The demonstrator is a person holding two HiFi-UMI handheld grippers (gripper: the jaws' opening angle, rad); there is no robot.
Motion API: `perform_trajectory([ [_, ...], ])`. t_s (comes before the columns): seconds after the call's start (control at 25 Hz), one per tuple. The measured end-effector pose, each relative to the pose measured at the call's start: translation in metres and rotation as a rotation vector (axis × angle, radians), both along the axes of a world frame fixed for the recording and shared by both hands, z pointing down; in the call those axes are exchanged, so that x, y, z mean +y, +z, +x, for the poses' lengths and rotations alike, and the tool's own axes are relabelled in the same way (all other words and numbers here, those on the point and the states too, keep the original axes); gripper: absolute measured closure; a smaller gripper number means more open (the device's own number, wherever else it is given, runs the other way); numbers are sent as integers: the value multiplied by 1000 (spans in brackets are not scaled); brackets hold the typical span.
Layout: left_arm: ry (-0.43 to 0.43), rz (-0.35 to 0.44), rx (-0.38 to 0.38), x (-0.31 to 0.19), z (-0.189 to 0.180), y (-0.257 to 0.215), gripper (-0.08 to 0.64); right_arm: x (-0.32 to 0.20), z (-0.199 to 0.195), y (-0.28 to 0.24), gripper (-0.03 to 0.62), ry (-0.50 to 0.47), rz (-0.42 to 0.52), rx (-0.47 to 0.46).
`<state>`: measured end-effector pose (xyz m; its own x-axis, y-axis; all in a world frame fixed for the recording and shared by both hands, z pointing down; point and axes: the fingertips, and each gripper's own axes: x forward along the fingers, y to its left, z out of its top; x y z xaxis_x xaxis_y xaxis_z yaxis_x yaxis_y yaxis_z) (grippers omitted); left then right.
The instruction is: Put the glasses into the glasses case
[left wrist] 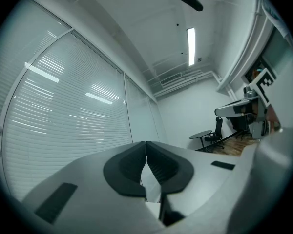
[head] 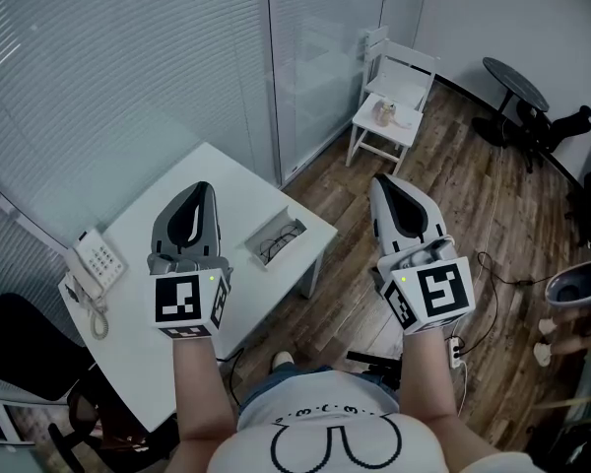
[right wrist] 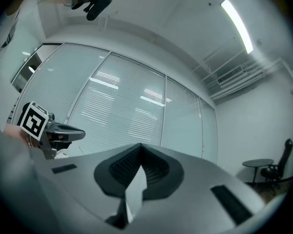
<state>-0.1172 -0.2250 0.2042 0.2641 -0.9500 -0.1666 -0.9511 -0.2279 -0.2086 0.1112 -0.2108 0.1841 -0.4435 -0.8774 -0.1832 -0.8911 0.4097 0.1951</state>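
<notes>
The person stands at the near corner of a white table with a gripper raised in each hand, both pointing away towards the blinds and the far wall. The left gripper hangs over the table top. Its jaws are pressed together along their whole line, with nothing between them. The right gripper is held over the wooden floor, just off the table's right edge. Its jaws also meet at the tips, and nothing is caught in them. Each gripper shows at the edge of the other's view, so the two are level and side by side, well apart.

The glasses lie on the table near its right edge, between the two grippers in the head view. They sit inside the open case, dark frame against the pale lining; neither gripper touches them or the case.

A desk phone rests at the table's left end, its cord curling down. Further back a white chair stands by the glass wall.
</notes>
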Motion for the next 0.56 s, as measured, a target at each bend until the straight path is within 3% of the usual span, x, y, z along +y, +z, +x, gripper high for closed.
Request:
perform_trajectory([
  [0.56,-3,-3,16,9,-9,-2,540,11,-11,2,583,-22,-9,30],
])
